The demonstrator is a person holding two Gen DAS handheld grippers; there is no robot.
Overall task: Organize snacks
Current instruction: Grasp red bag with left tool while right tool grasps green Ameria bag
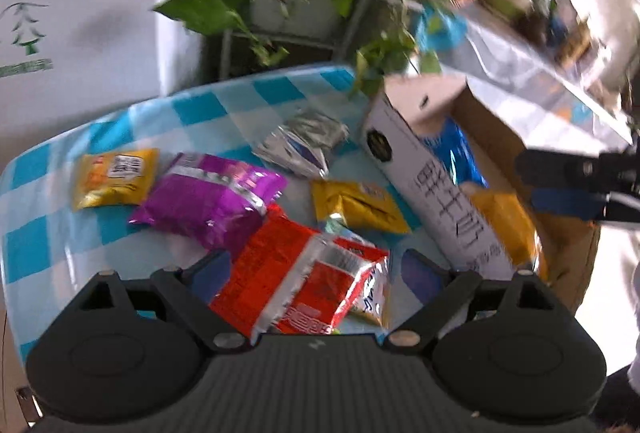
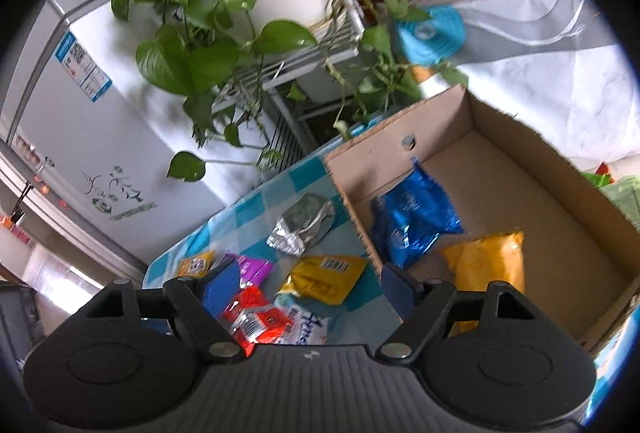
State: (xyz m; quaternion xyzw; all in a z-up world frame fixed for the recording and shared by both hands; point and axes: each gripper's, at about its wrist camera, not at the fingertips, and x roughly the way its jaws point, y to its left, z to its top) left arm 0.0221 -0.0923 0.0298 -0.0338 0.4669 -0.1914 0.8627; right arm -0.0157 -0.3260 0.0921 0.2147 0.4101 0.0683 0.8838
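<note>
Left gripper: I see it wide open, red packet between its fingers, unpressed.
Right gripper: open, empty, box ahead-right.

Blue packet and yellow packet lie inside cardboard box; blurred, perhaps touching.

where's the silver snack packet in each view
Left wrist view: the silver packet lies upper centre on the checked tablecloth, just left of the cardboard box.
Right wrist view: the silver packet lies at centre, left of the box wall.
Shared landmark: the blue packet inside the box.
</note>
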